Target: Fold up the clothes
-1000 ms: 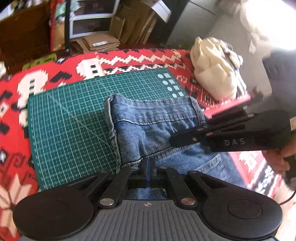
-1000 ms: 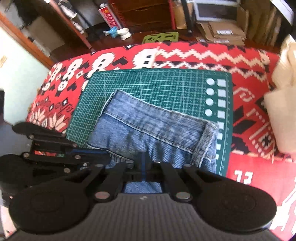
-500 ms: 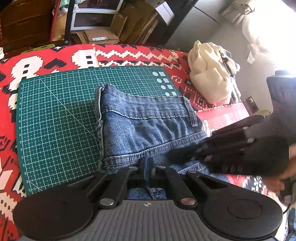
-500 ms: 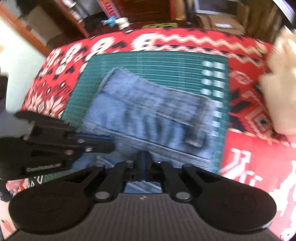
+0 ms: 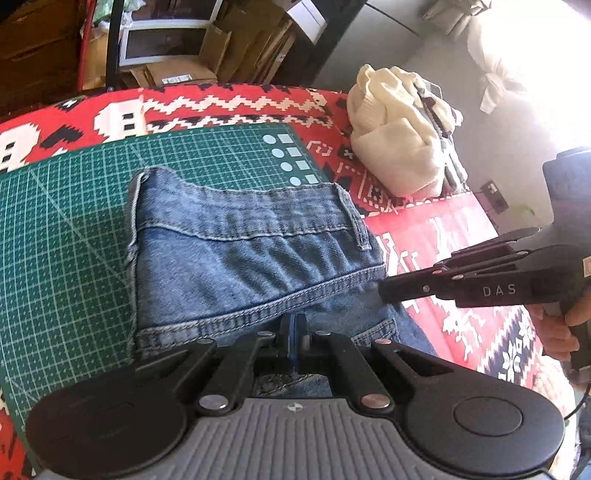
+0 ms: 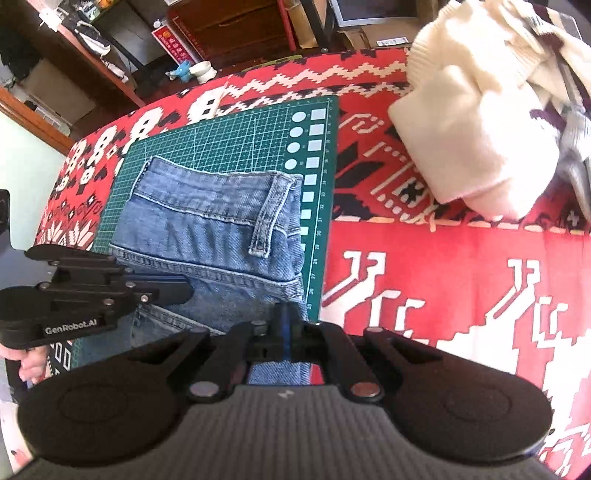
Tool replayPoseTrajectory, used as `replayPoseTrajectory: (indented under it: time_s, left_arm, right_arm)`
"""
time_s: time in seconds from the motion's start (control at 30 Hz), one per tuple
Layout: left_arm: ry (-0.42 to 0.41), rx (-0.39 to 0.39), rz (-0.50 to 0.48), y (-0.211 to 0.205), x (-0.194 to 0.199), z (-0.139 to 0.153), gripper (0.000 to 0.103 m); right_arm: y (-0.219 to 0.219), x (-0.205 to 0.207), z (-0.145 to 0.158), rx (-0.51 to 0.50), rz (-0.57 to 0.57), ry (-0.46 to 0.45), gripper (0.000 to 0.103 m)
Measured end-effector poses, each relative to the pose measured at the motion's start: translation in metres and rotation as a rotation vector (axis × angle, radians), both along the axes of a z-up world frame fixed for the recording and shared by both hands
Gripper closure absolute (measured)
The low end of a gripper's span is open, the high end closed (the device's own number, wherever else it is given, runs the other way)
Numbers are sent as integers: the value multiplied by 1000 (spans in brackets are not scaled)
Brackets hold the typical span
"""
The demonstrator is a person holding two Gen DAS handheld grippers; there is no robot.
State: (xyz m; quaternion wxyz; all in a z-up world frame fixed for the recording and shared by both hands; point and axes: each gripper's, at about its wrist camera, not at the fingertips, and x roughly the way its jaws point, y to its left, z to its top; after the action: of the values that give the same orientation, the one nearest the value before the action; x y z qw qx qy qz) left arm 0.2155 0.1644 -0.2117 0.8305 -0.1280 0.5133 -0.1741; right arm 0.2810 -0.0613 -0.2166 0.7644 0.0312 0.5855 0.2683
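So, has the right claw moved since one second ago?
Yes. Its tip was over the jeans before. Now the right claw has drawn back rightward to the right edge of the jeans, which lie on the green mat.

Room's pretty cluttered behind the surface (image 6: 461, 280), which has a red patterned cloth over it. Just past its far edge there's a stack of flattened cardboard boxes (image 5: 207, 55) leaning against a dark wooden cabinet (image 6: 236, 26). Left of that cabinet sits a wooden shelf (image 6: 74, 48) with odds and ends on it, plus a small white cup (image 6: 202, 70). To the right of the surface, a grey wall (image 5: 509, 155) with a socket (image 5: 493, 191) catches strong washed-out daylight.
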Motion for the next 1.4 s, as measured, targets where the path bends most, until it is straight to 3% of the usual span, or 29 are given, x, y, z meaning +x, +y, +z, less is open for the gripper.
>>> replayPoseTrajectory:
  time_s: [0.3,0.43,0.63,0.93,1.17,1.33,1.4]
  left_arm:
    - [-49,42,-6,-11,-4,9,102]
    - [-80,-3,21,9,-11,31,102]
    - [-97,63,77,45,-8,58,102]
    - [-23,137,40,37,10,16,101]
    - [-22,60,87,37,21,3,101]
    - [-26,80,85,32,22,6,101]
    - [-28,86,88,31,23,7,102]
  right_arm:
    - [5,-2,11,-65,5,-24,103]
    - [0,2,34,-46,0,-56,100]
    - [16,14,53,-35,23,-86,100]
    - [46,24,15,-129,35,-44,101]
    - [42,27,12,-113,20,-34,103]
    - [37,35,22,-110,-46,5,103]
    - [42,34,34,-90,-26,-21,100]
